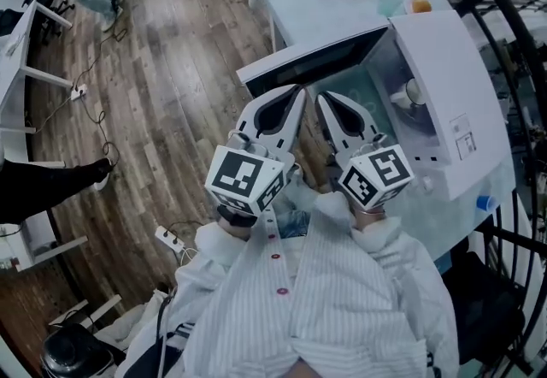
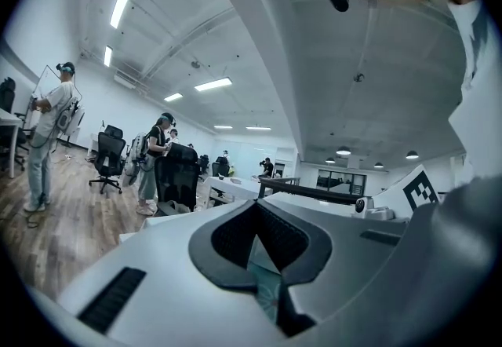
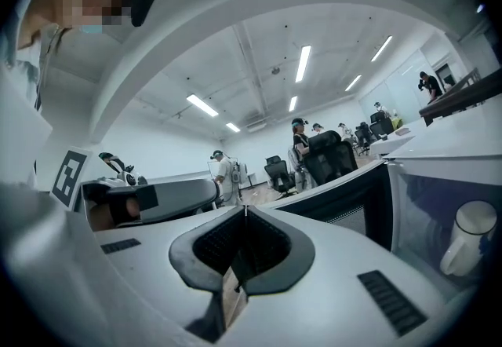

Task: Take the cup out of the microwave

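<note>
1. White cup (image 1: 410, 95) upright inside the open microwave (image 1: 449, 60), at 2 o'clock from the gripper tips in the head view. Seen at 4 o'clock in the right gripper view, close to the frame's edge.
2. Dark door (image 1: 314, 67) swung out toward 10 o'clock, just ahead of both tips.
3. Both claws closed on nothing: left gripper (image 1: 298, 91) and right gripper (image 1: 322, 97) side by side, each pair of jaws pressed together.
4. Step in hand, judged from this: the approach. Use the right gripper, since it is nearer the cavity, and spread its jaws wide before entering.
5. Swing toward 2 o'clock, round the door's edge, level with the cup's body.
6. Close on the cup's wall, not the rim. Probably smooth and slippery, so squeeze firmly before lifting.
7. Lift only a little, then draw straight back toward 7 o'clock, clear of the cavity roof and door.
8. Park the left gripper at 9 o'clock, out of the path.
</note>
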Demonstrator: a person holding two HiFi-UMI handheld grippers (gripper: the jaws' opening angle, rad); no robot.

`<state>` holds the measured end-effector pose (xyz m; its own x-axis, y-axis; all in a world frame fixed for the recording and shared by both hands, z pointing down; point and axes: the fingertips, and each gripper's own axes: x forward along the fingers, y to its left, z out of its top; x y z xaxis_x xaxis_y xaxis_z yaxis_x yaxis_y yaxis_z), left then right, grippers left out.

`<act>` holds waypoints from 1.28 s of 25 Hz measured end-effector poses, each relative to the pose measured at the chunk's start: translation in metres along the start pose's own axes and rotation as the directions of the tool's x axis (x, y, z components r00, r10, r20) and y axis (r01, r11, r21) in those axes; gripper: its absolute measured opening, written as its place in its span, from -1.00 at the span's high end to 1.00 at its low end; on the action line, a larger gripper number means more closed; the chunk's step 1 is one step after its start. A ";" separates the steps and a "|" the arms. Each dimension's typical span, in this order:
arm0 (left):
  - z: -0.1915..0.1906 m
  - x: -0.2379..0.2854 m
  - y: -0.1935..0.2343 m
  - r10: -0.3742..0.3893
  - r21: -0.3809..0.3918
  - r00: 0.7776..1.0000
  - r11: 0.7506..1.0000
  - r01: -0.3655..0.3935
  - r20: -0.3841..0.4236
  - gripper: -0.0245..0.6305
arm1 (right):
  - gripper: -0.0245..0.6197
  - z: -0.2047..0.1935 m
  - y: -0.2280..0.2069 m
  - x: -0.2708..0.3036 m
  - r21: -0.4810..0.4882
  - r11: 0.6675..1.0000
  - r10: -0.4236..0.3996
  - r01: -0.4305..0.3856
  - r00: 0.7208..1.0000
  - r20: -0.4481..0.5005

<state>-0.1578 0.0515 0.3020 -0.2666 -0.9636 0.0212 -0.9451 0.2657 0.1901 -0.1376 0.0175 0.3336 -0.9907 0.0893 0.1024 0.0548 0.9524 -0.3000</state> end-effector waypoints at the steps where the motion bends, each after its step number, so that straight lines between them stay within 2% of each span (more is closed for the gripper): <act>1: 0.000 0.006 0.000 -0.013 0.001 1.000 1.000 0.013 -0.003 0.90 | 0.81 0.002 -0.004 0.001 0.002 1.000 -0.009 0.009 1.000 0.003; 9: 0.002 0.048 -0.023 -0.154 0.006 0.988 0.988 0.154 -0.023 0.90 | 0.81 0.018 -0.037 -0.017 0.017 0.991 -0.132 0.131 0.990 0.055; 15: 0.002 0.074 -0.047 -0.294 -0.004 0.955 0.956 0.294 -0.040 0.90 | 0.81 0.024 -0.058 -0.039 0.039 0.964 -0.264 0.262 0.960 0.091; 19: -0.001 0.088 -0.066 -0.419 -0.013 0.906 0.908 0.419 -0.068 0.90 | 0.81 0.031 -0.070 -0.058 0.064 0.920 -0.392 0.387 0.911 0.130; 24: -0.005 0.099 -0.085 -0.537 -0.029 0.839 0.843 0.537 -0.093 0.90 | 0.81 0.034 -0.082 -0.078 0.101 0.858 -0.513 0.503 0.843 0.161; 29: -0.019 0.109 -0.110 -0.643 -0.050 0.754 0.764 0.643 -0.133 0.90 | 0.81 0.030 -0.094 -0.108 0.146 0.776 -0.631 0.614 0.754 0.182; 32: -0.027 0.114 -0.125 -0.686 -0.056 0.711 0.724 0.687 -0.154 0.90 | 0.81 0.028 -0.101 -0.125 0.167 0.732 -0.681 0.660 0.707 0.190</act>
<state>-0.0655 -0.0921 0.3068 0.4883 -0.8719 0.0363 -0.8572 -0.4715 0.2071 -0.0232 -0.0980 0.3246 -0.7617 -0.6407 0.0965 -0.6347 0.7078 -0.3102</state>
